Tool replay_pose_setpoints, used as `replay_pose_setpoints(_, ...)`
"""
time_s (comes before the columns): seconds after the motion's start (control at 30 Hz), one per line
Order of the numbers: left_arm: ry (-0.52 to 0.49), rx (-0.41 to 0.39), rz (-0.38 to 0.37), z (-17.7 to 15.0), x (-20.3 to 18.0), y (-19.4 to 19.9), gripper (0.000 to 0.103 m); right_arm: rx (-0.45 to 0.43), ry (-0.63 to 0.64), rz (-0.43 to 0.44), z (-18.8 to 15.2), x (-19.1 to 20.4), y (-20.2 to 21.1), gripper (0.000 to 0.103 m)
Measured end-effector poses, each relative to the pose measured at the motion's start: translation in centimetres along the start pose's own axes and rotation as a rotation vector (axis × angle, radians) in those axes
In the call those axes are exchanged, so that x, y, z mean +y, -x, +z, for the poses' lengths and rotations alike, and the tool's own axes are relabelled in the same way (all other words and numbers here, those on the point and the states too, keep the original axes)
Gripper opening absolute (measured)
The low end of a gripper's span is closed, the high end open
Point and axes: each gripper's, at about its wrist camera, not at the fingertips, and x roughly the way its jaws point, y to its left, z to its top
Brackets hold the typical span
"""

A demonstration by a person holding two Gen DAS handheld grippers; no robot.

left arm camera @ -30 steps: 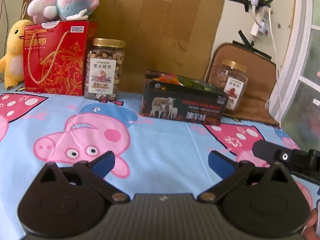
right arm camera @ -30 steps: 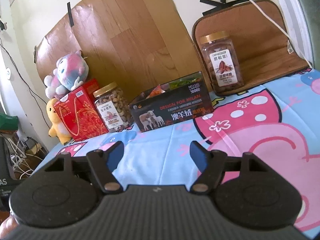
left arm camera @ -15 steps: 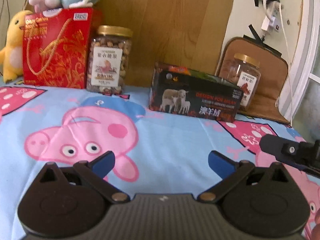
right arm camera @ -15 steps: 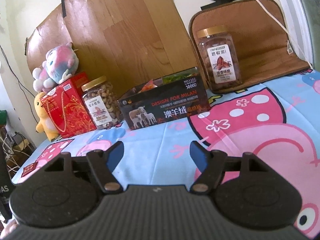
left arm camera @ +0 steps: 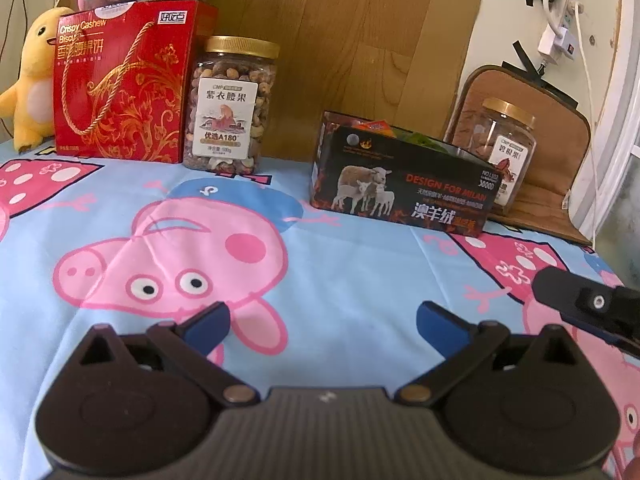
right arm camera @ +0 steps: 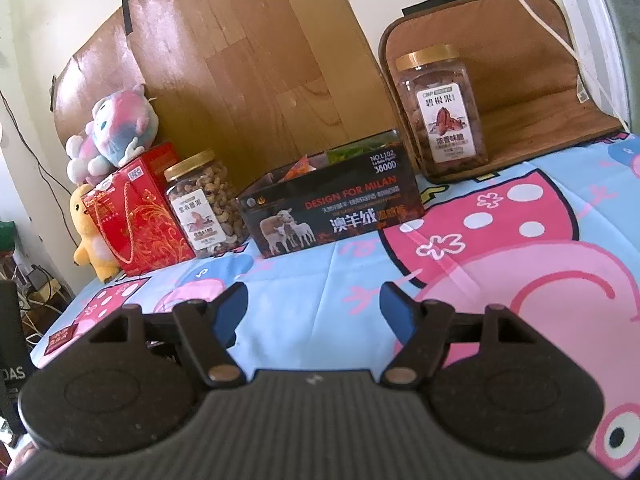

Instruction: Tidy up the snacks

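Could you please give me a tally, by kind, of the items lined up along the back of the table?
Gold-lidded nut jars: 2, cashew jar, pecan jar
Boxes: 2, red gift box, black box
Plush toys: 2, yellow plush, pink-and-blue plush
Total: 6

Left gripper [left arm camera: 322, 318] hangs over cartoon-pig cloth [left arm camera: 360, 272], jaws apart, nothing between. Behind: red gift box [left arm camera: 124, 80], cashew jar [left arm camera: 230, 106], black box [left arm camera: 404, 184], second jar [left arm camera: 506, 148].

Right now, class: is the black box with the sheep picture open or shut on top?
Open. The black box has no lid on, and colourful snack packets show above its rim in both wrist views.
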Motion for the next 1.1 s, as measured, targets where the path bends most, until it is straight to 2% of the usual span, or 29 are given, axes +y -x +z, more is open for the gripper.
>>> replay_pose_setpoints(0.33,-0.037,-0.093,0.005,-0.4,-0.5,1.4,0.103,-0.013,0.013,0.004,-0.1,0.5,0.9,0.075)
replay_pose_setpoints(0.77,-0.050,-0.108,0.020,-0.5,-0.8,1.7,0.103,-0.056,0.042,-0.004,-0.1,0.9,3.7,0.076)
replay_pose_setpoints(1.1,-0.082,-0.136,0.021,-0.6,-1.2,2.1,0.103,-0.055,0.035,-0.024,-0.1,1.1,4.7,0.076)
